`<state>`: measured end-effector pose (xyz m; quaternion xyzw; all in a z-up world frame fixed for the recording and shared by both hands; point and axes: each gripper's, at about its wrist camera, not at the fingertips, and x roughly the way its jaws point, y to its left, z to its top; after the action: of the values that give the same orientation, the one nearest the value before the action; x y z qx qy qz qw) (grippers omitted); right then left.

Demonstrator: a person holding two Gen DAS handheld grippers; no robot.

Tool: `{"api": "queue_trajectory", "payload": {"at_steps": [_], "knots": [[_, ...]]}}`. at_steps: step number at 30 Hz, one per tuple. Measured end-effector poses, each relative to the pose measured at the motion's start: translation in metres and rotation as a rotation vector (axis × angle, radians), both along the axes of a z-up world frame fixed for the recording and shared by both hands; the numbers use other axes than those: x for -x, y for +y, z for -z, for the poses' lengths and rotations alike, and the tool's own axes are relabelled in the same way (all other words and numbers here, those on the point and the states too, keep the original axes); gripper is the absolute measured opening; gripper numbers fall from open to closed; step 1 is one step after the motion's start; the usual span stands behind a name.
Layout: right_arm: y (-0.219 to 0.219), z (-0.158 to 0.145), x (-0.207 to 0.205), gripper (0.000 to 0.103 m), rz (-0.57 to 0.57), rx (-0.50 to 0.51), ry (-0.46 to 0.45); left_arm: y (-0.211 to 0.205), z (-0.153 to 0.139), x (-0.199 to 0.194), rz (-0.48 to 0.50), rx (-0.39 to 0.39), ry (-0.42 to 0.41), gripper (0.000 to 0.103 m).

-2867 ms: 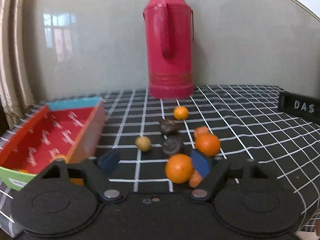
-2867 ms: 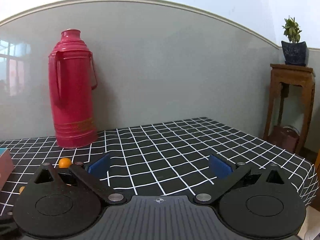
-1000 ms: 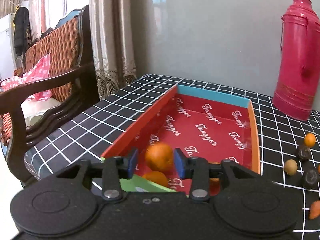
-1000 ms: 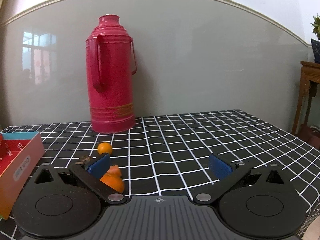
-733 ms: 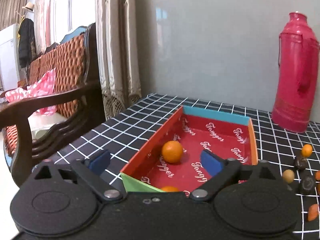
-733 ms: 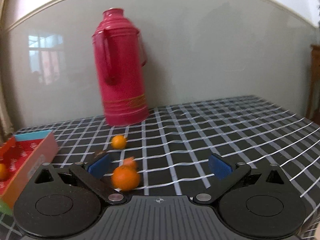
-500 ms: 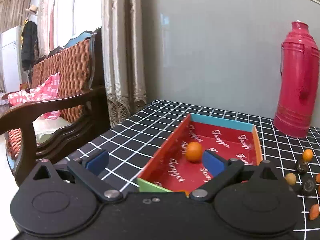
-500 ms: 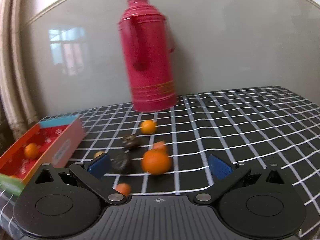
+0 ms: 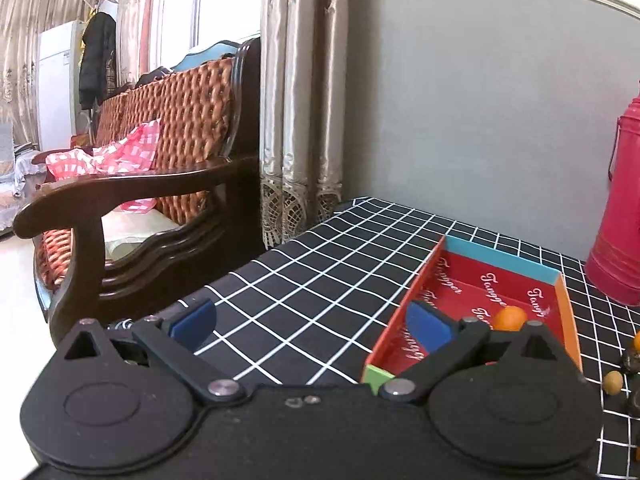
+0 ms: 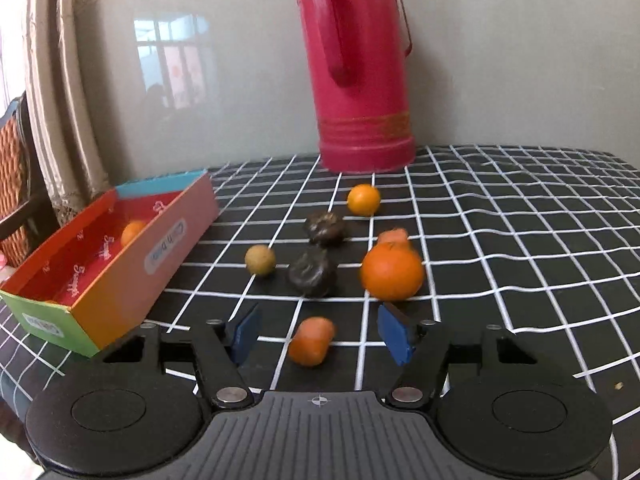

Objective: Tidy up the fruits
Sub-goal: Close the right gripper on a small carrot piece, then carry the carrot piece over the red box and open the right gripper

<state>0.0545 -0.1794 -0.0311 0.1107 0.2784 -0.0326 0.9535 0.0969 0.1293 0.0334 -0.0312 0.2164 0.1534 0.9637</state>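
Our right gripper (image 10: pixel 318 330) now sits low over the fruit, its blue pads (image 10: pixel 245 332) partly spread and holding nothing, with a small elongated orange fruit (image 10: pixel 311 341) lying on the cloth between them. Half a second ago that fruit lay below the pads and the jaws stood wider, so we have come forward and begun to narrow on it; we judge the next pick is this one.

Just past the right pad rests the large orange (image 10: pixel 392 271), with another small orange piece (image 10: pixel 394 236) behind it. Two dark wrinkled fruits (image 10: pixel 313 272) sit near the centre, a tan round fruit (image 10: pixel 260 260) to their left, and a small orange (image 10: pixel 363 199) farther back, before the red thermos (image 10: pixel 356 68).

Our left gripper (image 9: pixel 312 320) is wide open and empty. A second ago it held an orange over the red cardboard box (image 9: pixel 568 320); that orange (image 9: pixel 509 318) now lies inside the box, and the gripper has swung left off it, toward the wooden chair (image 9: pixel 132 196).

So one more fruit is delivered, while seven are left loose on the checked tablecloth (image 10: pixel 520 248).
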Motion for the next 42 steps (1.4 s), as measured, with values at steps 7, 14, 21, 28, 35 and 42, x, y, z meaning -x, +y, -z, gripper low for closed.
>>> {"api": "queue_trajectory", "payload": {"at_steps": [7, 14, 21, 28, 35, 42], "knots": [[0.006, 0.009, -0.007, 0.021, -0.024, 0.004, 0.023, 0.011, 0.000, 0.001, -0.012, 0.010, 0.001, 0.096], [0.010, 0.006, -0.004, 0.021, -0.032, 0.015, -0.013, 0.016, 0.001, 0.000, -0.023, 0.028, 0.011, 0.096], [0.024, -0.018, 0.003, 0.021, -0.094, -0.042, -0.163, 0.019, 0.005, -0.002, -0.029, 0.037, 0.038, 0.096], [0.060, -0.034, -0.007, 0.021, -0.204, -0.077, -0.227, 0.025, 0.007, -0.001, -0.042, 0.031, 0.046, 0.096], [0.101, -0.032, -0.020, 0.021, -0.298, -0.061, -0.214, 0.033, 0.007, -0.001, -0.057, 0.025, 0.051, 0.096], [0.114, -0.023, -0.029, 0.021, -0.311, -0.045, -0.204, 0.042, 0.006, 0.000, -0.075, 0.041, 0.052, 0.096]]}}
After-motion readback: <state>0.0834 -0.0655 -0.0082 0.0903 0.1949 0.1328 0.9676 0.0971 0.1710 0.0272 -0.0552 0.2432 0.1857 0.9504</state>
